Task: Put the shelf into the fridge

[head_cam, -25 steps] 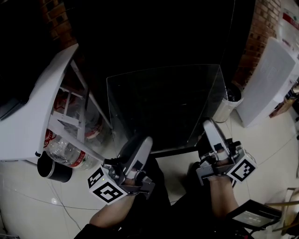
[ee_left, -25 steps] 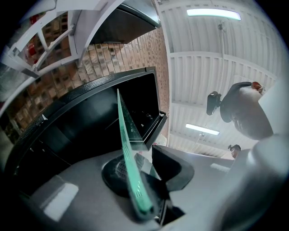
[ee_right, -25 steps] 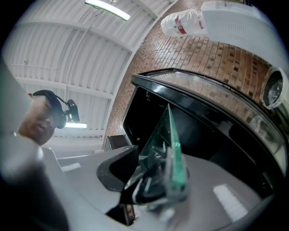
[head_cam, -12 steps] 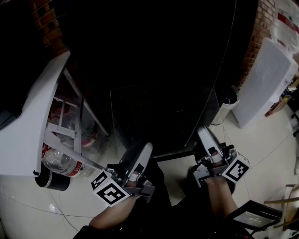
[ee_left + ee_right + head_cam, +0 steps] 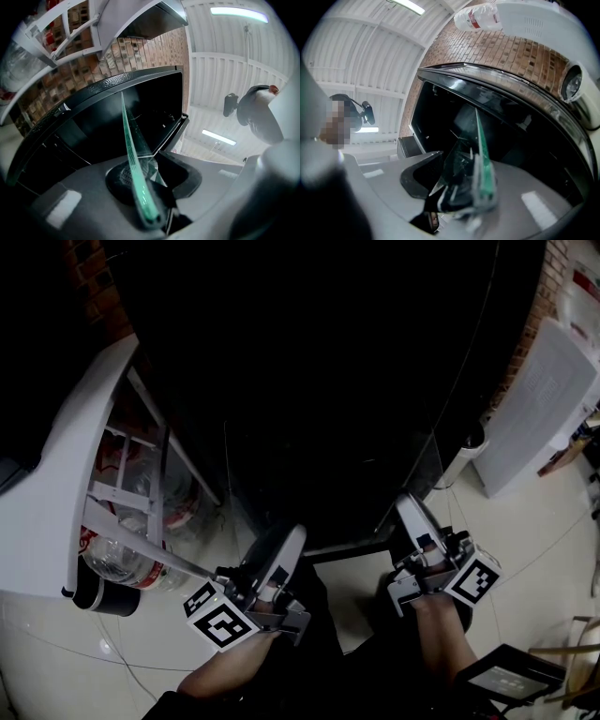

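The shelf [image 5: 412,470] is a clear glass pane, held level and reaching into the dark open fridge [image 5: 328,371]; only its right corner and near edge [image 5: 349,544] show faintly. My left gripper [image 5: 284,545] is shut on the near edge at the left. My right gripper [image 5: 410,514] is shut on it at the right. In the left gripper view the pane's green edge [image 5: 136,180] runs out from between the jaws toward the fridge's black frame [image 5: 93,89]. In the right gripper view the glass edge [image 5: 483,159] sits clamped the same way.
The fridge's white door [image 5: 56,493] stands open at the left, with plastic bottles [image 5: 127,559] in its racks and a black cup [image 5: 98,601] below. A small white bin [image 5: 464,451] and a white panel [image 5: 544,399] stand at the right by a brick wall.
The glass shelf has slid forward into the dark fridge, so much less of it shows. Both grippers have followed it a little and keep their hold.
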`<state>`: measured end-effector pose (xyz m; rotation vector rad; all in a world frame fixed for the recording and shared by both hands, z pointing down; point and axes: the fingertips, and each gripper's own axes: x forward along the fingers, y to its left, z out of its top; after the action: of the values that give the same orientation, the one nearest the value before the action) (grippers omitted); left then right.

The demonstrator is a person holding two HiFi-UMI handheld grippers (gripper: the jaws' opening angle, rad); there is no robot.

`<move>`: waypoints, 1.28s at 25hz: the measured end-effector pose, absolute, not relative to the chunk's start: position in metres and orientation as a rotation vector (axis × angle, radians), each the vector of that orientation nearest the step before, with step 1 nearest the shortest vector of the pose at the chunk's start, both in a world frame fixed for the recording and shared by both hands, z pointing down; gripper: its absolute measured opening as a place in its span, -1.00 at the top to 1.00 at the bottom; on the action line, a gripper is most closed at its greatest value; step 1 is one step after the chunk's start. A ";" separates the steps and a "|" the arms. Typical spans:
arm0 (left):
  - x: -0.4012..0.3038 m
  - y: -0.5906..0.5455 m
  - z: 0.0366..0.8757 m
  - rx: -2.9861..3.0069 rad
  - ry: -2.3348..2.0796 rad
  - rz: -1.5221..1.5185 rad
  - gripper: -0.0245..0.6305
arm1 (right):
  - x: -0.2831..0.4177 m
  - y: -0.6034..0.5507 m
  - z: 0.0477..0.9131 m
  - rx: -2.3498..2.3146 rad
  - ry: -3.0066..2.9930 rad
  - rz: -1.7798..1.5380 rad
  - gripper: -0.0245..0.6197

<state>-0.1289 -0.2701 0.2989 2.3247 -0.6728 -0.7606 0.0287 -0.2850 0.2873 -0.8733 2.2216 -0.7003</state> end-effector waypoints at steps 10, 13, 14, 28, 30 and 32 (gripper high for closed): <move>-0.129 -0.292 0.312 2.288 -0.711 -0.725 0.71 | 0.029 -0.307 0.302 -0.880 2.208 -0.751 0.66; -0.128 -0.298 0.318 2.258 -0.726 -0.711 0.71 | 0.030 -0.314 0.309 -0.900 2.201 -0.787 0.66; -0.128 -0.299 0.319 2.254 -0.727 -0.708 0.71 | 0.031 -0.315 0.311 -0.902 2.199 -0.793 0.65; -0.131 -0.321 0.332 2.179 -0.761 -0.698 0.73 | 0.028 -0.336 0.327 -0.923 2.177 -0.855 0.66; -0.133 -0.324 0.334 2.169 -0.765 -0.697 0.73 | 0.027 -0.339 0.328 -0.926 2.178 -0.861 0.66; -0.133 -0.326 0.336 2.157 -0.772 -0.696 0.73 | 0.026 -0.342 0.330 -0.930 2.180 -0.870 0.66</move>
<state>-0.1334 -0.3257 0.3358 2.1574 -0.7719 -0.6965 0.0262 -0.3420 0.3296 -0.9304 2.1798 -0.8701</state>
